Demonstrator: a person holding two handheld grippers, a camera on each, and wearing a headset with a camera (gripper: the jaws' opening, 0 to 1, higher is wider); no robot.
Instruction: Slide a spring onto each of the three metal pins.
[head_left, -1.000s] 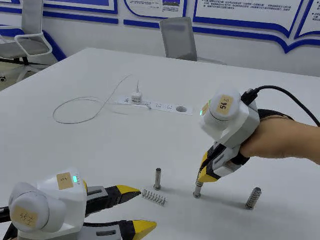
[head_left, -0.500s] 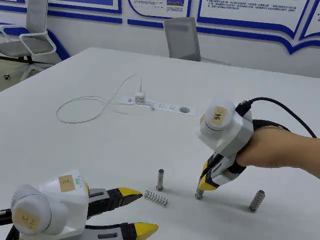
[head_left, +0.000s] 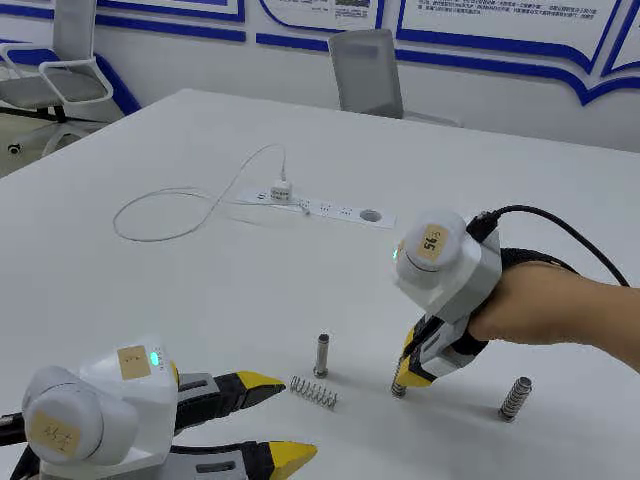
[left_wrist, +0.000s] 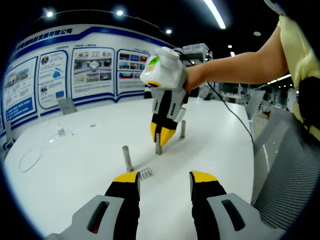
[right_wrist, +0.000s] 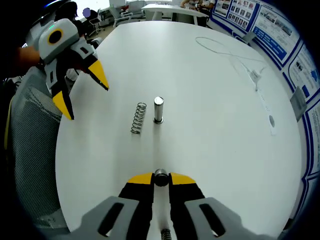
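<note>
Three metal pins stand on the white table (head_left: 200, 290). The left pin (head_left: 322, 354) is bare, and a loose spring (head_left: 313, 391) lies beside it. A spring is on the right pin (head_left: 514, 398). My right gripper (head_left: 411, 376) comes down tilted over the middle pin (head_left: 399, 389), shut on a spring there. In the right gripper view the pin's top (right_wrist: 160, 176) shows between the yellow tips of the right gripper (right_wrist: 160, 180). My left gripper (head_left: 285, 418) hovers open and empty near the front edge, short of the loose spring (left_wrist: 145, 173).
A white power strip (head_left: 330, 210) with a plug and a looping white cable (head_left: 170, 205) lies farther back on the table. Grey office chairs (head_left: 365, 70) stand behind the far edge. A black cable (head_left: 560, 235) trails from the right gripper.
The right gripper has sunk lower along the middle pin, so less of the pin shows beneath its tips. The left gripper has stayed in place, open.
</note>
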